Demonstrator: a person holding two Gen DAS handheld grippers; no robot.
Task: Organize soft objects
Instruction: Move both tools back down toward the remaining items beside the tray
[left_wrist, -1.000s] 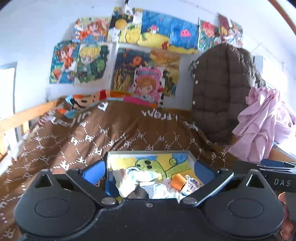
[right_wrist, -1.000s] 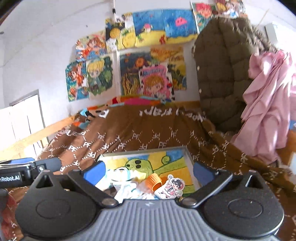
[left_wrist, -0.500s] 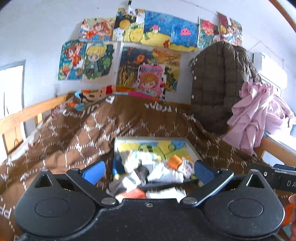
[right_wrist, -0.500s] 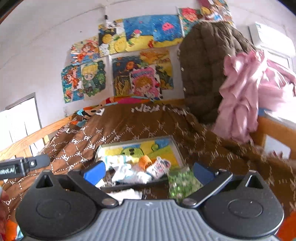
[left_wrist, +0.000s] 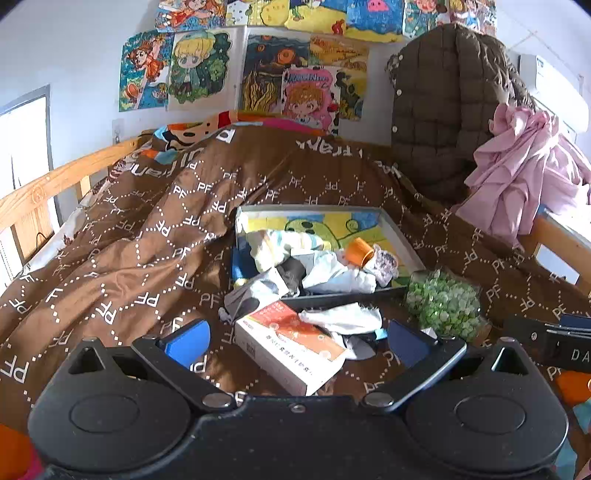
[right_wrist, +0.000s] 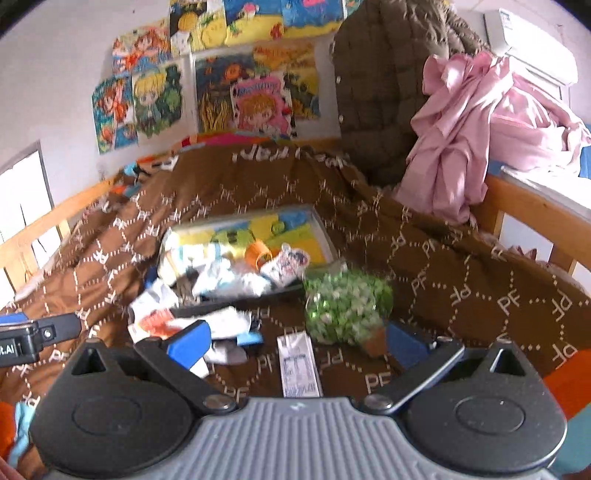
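Note:
A shallow tray (left_wrist: 404, 242) with a cartoon-print bottom lies on the brown bed cover (left_wrist: 129, 251). In it lie crumpled white and pale blue cloths (left_wrist: 332, 275), a dark cloth and an orange cup (left_wrist: 358, 251). A white cloth (left_wrist: 343, 317) and a grey sock (left_wrist: 354, 347) lie in front of the tray beside an orange-and-white box (left_wrist: 291, 345). My left gripper (left_wrist: 295, 341) is open and empty above the box. My right gripper (right_wrist: 295, 341) is open and empty above a small white carton (right_wrist: 297, 363). The tray also shows in the right wrist view (right_wrist: 325, 240).
A green artificial plant in a small pot (left_wrist: 443, 304) stands by the tray's right corner; it also shows in the right wrist view (right_wrist: 347, 306). A brown padded jacket (left_wrist: 439, 107) and pink cloth (left_wrist: 517, 173) hang at the right. Wooden bed rails (left_wrist: 48, 184) run along both sides.
Both grippers have pulled back from the tray and tilted down. The box, the loose cloths, the carton and the green plant in front of the tray have come into view.

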